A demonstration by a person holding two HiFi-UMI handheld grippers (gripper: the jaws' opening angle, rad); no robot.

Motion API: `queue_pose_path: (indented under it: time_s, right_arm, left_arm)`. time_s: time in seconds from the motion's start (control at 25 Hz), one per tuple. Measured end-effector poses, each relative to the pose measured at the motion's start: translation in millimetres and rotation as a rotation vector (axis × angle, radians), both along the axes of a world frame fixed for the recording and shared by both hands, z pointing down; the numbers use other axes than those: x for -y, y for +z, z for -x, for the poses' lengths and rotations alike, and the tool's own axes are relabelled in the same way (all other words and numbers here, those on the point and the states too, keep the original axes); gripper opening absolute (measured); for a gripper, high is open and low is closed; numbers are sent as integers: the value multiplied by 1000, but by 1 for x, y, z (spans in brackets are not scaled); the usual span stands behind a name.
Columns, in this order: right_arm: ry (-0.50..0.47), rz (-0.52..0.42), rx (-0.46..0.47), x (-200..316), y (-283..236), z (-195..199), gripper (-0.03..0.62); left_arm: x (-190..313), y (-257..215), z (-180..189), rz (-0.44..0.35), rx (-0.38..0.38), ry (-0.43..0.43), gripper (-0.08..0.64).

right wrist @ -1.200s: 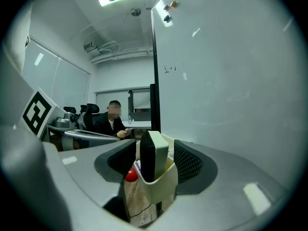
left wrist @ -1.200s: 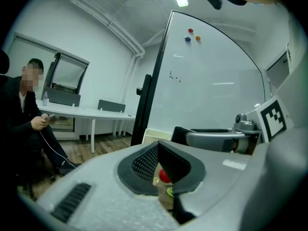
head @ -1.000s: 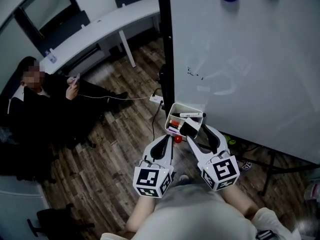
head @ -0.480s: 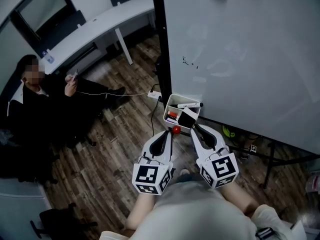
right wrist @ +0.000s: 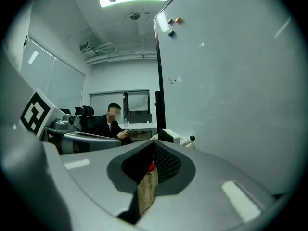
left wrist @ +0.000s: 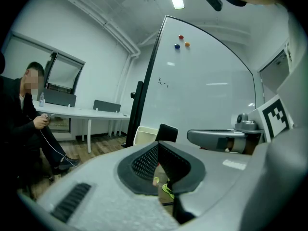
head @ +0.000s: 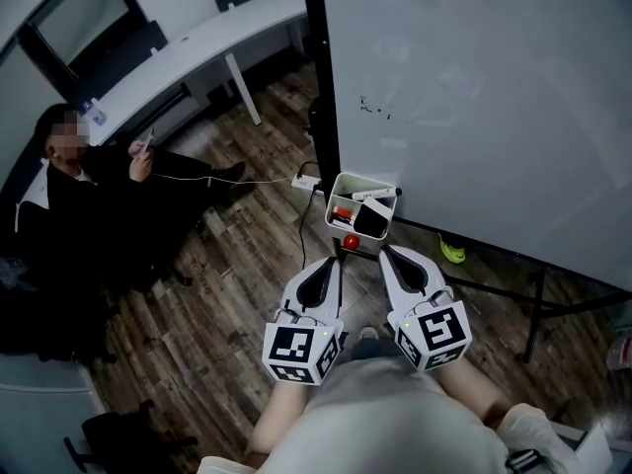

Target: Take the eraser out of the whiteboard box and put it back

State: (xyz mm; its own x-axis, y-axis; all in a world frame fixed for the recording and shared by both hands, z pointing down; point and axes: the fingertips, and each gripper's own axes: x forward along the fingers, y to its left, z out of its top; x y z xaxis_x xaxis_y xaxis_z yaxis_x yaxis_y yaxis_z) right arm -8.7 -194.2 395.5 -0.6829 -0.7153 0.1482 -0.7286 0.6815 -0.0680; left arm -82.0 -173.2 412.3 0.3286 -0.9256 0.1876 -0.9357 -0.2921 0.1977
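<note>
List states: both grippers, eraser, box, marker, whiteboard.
left gripper: jaws shut, empty.
right gripper: jaws shut, empty, short of the box.
eraser: inside the whiteboard box, not held.
whiteboard box: open-topped, at the board's lower edge.
marker: capped, lying across the box top.
whiteboard: mostly clean, a few small marks.
</note>
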Motion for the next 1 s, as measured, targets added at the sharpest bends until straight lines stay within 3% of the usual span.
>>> queue_pose_path:
  time_s: [1.0]
  right_arm:
    - [40, -12, 0, -55, -4, -2, 4]
  left_arm:
    - [-50, -2, -1, -9, 12, 52, 5]
